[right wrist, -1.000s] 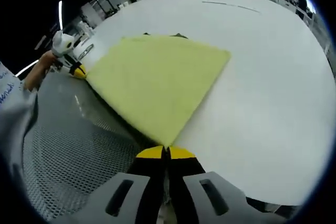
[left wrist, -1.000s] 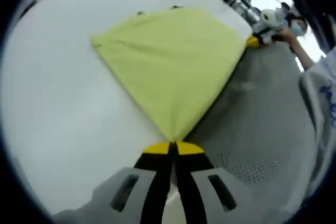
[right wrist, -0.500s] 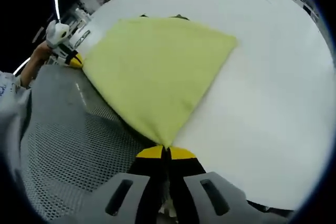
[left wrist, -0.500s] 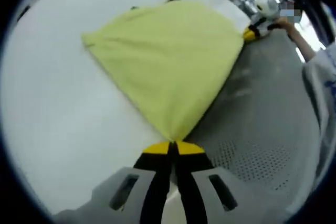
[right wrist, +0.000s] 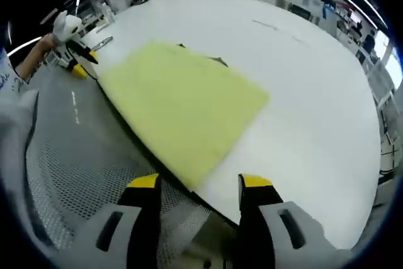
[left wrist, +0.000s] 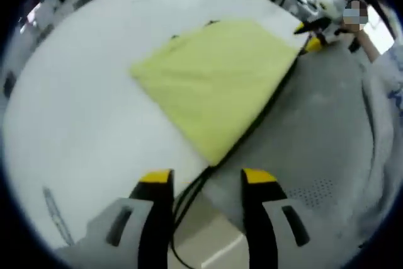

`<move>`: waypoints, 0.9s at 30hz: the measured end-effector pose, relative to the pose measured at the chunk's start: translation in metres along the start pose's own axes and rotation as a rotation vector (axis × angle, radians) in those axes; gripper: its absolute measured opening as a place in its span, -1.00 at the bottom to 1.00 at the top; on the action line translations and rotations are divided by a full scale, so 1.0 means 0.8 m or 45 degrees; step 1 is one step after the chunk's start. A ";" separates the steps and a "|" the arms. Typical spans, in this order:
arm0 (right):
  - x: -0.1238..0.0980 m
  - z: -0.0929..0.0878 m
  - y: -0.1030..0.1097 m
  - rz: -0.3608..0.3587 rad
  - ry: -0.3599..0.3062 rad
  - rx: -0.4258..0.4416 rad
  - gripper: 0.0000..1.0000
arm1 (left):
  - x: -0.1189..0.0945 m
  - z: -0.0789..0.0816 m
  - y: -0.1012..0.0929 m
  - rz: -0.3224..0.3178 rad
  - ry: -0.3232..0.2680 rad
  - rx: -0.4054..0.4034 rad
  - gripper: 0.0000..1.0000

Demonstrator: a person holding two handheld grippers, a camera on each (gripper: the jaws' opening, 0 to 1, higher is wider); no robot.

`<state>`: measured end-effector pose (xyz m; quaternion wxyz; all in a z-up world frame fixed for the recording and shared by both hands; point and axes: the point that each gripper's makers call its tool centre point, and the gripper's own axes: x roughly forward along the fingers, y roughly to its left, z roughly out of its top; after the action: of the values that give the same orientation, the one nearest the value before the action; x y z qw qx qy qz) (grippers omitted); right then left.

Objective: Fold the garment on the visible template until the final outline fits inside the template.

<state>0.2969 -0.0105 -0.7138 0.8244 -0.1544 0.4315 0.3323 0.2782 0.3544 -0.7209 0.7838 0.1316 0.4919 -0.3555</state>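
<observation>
Left gripper (left wrist: pixel 208 177) has its jaws spread wide with nothing between them — the yellow tips sit well apart, and through the gap you can see the table edge and a thin dark cable (left wrist: pixel 189 196) running down past the left jaw. Just ahead of the tips is the near corner of the yellow garment (left wrist: pixel 217 80), lying flat on the white table (left wrist: pixel 75 105) as a folded, roughly four-sided shape. It is not touching either jaw. Its right edge runs along the table's edge, next to a grey perforated surface (left wrist: pixel 315 137). Two small dark bits poke out from under its far edge; can't tell what they are.

Right gripper (right wrist: pixel 196 182) is the same story: jaws released, wide apart, gripping nothing. The garment (right wrist: pixel 182 105) starts just beyond the tips, near corner pointing back toward the gap, the rest spreading away up and to the left. White table (right wrist: pixel 302 92) stretches off to the right of it, and grey mesh (right wrist: pixel 69 168) sits to the left of the jaws.

Far off, past the garment's far corner, each view catches the other gripper — the right one (left wrist: pixel 315 33) from the left gripper view, the left one (right wrist: pixel 72 45) from the right gripper view, with a hand (right wrist: pixel 44 45) holding it. A light sleeve (right wrist: pixel 16 111) sits at the left edge.
</observation>
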 end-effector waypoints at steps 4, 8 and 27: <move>-0.012 0.029 0.031 0.022 -0.091 0.012 0.49 | -0.021 0.033 -0.018 -0.032 -0.180 -0.057 0.41; -0.009 0.040 0.044 -0.011 -0.121 0.012 0.84 | -0.024 0.039 -0.026 -0.033 -0.217 -0.083 0.71; 0.010 0.051 0.060 0.001 -0.214 0.028 0.99 | -0.006 0.048 -0.038 -0.048 -0.115 -0.014 0.99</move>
<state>0.2921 0.0504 -0.6947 0.8592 -0.1169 0.3644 0.3395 0.2817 0.3138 -0.6938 0.7991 0.1018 0.4602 -0.3732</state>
